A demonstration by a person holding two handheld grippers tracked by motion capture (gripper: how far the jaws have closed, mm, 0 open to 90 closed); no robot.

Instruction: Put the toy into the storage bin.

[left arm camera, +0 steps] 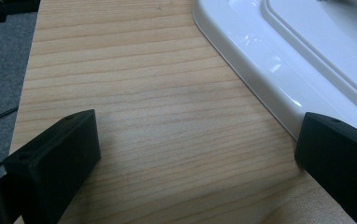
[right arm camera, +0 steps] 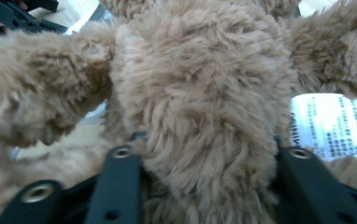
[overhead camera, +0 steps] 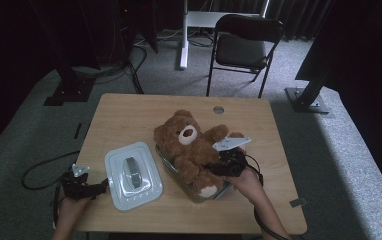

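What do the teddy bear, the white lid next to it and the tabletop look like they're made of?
Teddy bear: soft brown plush, going by its long shaggy fibres in the right gripper view. Lid: probably glossy moulded plastic; bright highlights run along its smooth rim. Table: pale wood or wood-look laminate, matt, with straight grain lines.

The teddy bear (overhead camera: 191, 150) hides most of the clear container (overhead camera: 171, 170) beneath it. The print on its white label (right arm camera: 333, 123) is too blurred to read. The white lid (left arm camera: 298, 56) is cut off by the picture's edge.

The teddy bear's (right arm camera: 204, 93) white tag (right arm camera: 333, 123) carries print too small to read.
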